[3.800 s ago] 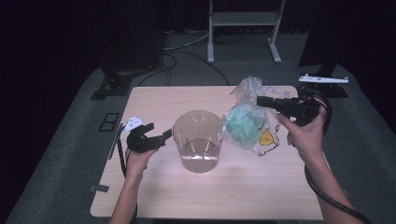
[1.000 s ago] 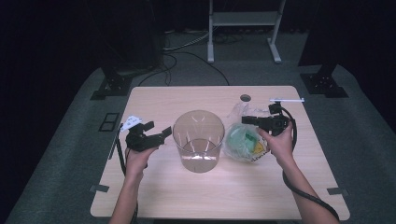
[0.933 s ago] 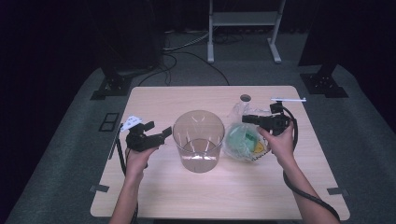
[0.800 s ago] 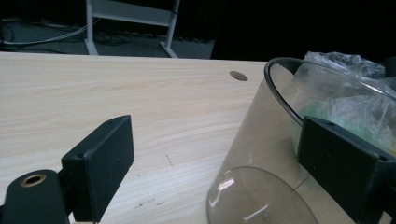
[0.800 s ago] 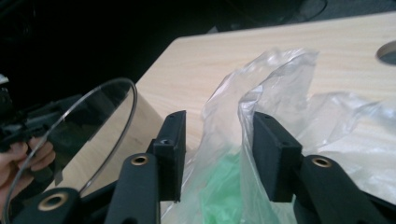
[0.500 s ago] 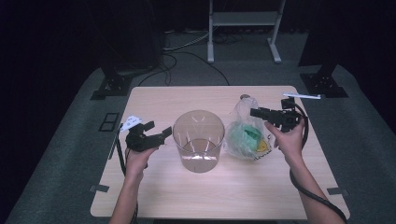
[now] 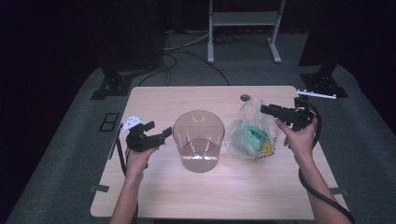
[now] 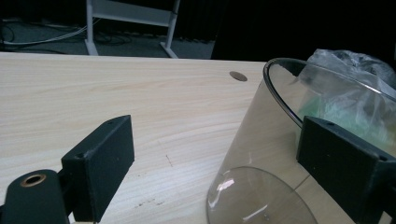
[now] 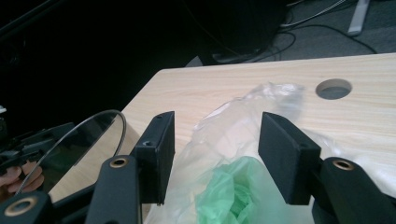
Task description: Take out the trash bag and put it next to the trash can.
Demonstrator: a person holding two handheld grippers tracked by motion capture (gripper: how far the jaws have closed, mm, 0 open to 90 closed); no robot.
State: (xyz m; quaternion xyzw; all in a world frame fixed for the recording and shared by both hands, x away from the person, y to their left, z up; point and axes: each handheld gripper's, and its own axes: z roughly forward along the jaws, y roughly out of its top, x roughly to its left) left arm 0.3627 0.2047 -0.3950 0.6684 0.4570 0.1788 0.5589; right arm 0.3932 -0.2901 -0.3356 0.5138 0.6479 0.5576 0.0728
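Note:
A clear plastic container point(image 7: 198, 140) stands upright at the middle of the wooden table point(image 7: 154, 102). To its right lies a clear plastic bag point(image 7: 250, 133) with something green inside. My left gripper point(image 7: 167, 133) is at the container's left side. In the left gripper view it is open point(image 8: 215, 135), with the container point(image 8: 261, 154) wall between its jaws and no pad pressing. My right gripper point(image 7: 264, 110) hovers over the bag's top. Its jaws have just been opening. In the right gripper view it stands open point(image 9: 217, 121), and the bag's crumpled top point(image 9: 243, 130) shows between the jaws, untouched.
A round cable hole point(image 7: 245, 98) sits in the table behind the bag. A white metal stand point(image 7: 243, 18) and cables lie on the floor beyond the far edge. Black stand bases point(image 7: 114, 86) flank the table. Bare wood stretches along the near edge.
My right gripper has let go of the bag, opened its jaws and moved right and up. The bag has settled on the table. The left gripper and container have stayed put.

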